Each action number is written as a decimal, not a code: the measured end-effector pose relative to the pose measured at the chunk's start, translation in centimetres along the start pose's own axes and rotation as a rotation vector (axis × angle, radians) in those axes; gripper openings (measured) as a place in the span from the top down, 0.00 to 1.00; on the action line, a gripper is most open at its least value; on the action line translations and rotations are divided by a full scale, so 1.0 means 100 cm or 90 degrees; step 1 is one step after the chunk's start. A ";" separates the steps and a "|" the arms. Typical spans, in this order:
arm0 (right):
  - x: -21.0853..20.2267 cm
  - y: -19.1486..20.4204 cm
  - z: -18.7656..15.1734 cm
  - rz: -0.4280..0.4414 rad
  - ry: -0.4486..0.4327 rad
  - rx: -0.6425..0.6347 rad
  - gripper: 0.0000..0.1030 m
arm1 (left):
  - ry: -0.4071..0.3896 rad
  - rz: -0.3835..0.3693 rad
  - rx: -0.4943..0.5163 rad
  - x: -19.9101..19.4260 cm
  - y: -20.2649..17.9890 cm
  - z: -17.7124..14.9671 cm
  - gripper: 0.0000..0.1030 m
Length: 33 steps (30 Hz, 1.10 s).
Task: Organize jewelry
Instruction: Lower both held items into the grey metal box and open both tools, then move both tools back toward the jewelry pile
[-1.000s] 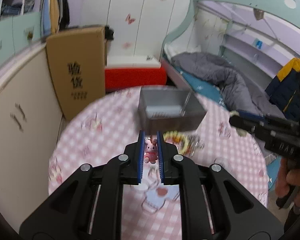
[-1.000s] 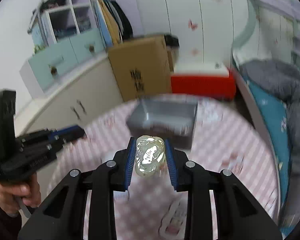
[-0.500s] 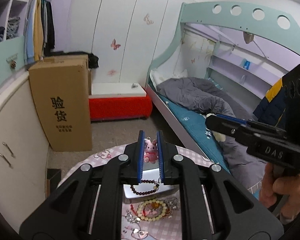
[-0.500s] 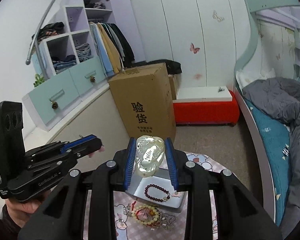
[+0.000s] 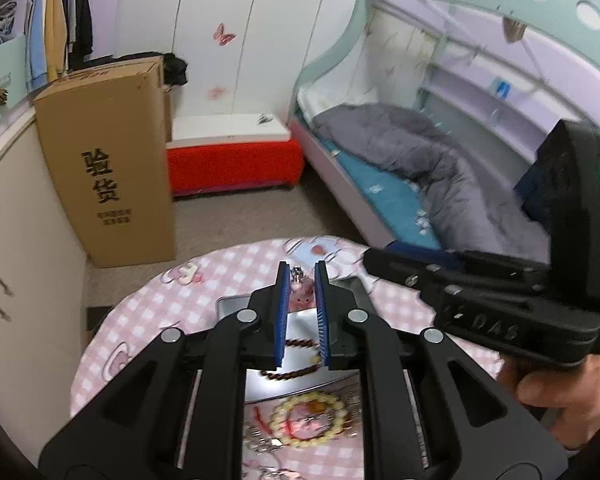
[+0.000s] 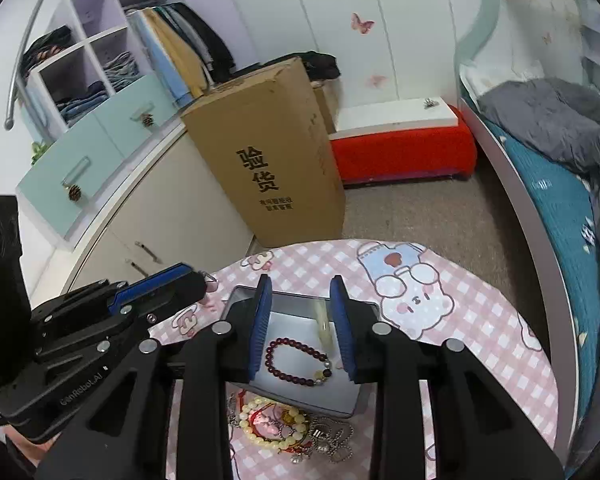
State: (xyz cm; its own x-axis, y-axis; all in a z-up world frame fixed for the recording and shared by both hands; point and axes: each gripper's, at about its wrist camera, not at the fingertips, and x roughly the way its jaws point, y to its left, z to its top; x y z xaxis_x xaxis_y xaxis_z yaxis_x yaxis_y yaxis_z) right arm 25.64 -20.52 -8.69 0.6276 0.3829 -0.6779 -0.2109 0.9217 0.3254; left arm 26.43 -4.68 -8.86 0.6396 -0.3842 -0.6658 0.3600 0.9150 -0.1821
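Note:
My left gripper (image 5: pixel 300 268) hovers over the grey metal tray (image 5: pixel 232 304). The pink bunny charm (image 5: pixel 303 298) is still between its blue pads near the tips, and the jaws are opening. My right gripper (image 6: pixel 301 284) also hangs over the tray (image 6: pixel 296 312), its jaws opening wide. The pale jade pendant (image 6: pixel 325 322) shows edge-on beside the right pad, no longer pressed from both sides. A dark red bead bracelet (image 6: pixel 296 360) lies in the tray. A cream bead bracelet (image 6: pixel 272 426) and a silver chain (image 6: pixel 332 440) lie on the table in front of it.
The round table has a pink checked cloth (image 6: pixel 480 320). A tall cardboard box (image 6: pixel 268 152), a red bench (image 6: pixel 404 152), a bed (image 6: pixel 560 184) and a cabinet (image 6: pixel 160 208) stand behind. A person's hand (image 5: pixel 560 392) holds the other gripper's body (image 5: pixel 500 300) close at the right.
Both grippers moved forward over the tray. The right jaws widened and the pendant slipped from upright between the pads to edge-on by the right pad. The left still has the charm.

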 end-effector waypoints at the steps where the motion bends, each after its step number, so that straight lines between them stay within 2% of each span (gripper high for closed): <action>1: 0.001 -0.001 0.000 -0.001 0.002 0.005 0.63 | 0.007 0.017 -0.004 0.001 0.001 0.000 0.64; 2: 0.001 -0.002 0.000 -0.004 0.002 0.010 0.61 | 0.006 0.027 -0.012 0.000 0.004 0.000 0.29; 3: -0.001 -0.004 0.000 -0.013 -0.002 0.015 0.43 | -0.012 0.033 -0.026 -0.005 0.008 -0.001 0.18; 4: -0.004 -0.006 0.000 -0.027 -0.011 0.022 0.18 | -0.040 0.044 -0.036 -0.013 0.012 -0.002 0.10; 5: -0.010 -0.010 0.000 -0.036 -0.029 0.030 0.09 | -0.064 0.056 -0.039 -0.022 0.015 -0.002 0.07; 10: -0.034 -0.018 0.005 -0.063 -0.070 0.057 0.07 | -0.089 0.108 -0.043 -0.045 0.022 -0.001 0.07; 17: -0.069 -0.003 0.009 -0.070 -0.124 0.034 0.07 | -0.152 0.153 -0.016 -0.095 0.010 -0.004 0.07; 23: -0.098 0.016 0.013 -0.076 -0.165 0.003 0.07 | -0.196 0.165 -0.013 -0.129 -0.003 -0.003 0.06; 33: -0.145 0.046 0.000 -0.086 -0.233 -0.049 0.07 | -0.257 0.183 -0.010 -0.176 -0.013 -0.016 0.06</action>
State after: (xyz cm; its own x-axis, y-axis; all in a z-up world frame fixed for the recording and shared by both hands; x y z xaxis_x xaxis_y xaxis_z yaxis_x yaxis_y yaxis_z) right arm 15.55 -21.80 2.63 0.8761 0.2234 -0.4272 -0.1547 0.9696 0.1898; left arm 13.65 1.13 1.97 0.9247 -0.1297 -0.3580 0.1218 0.9916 -0.0446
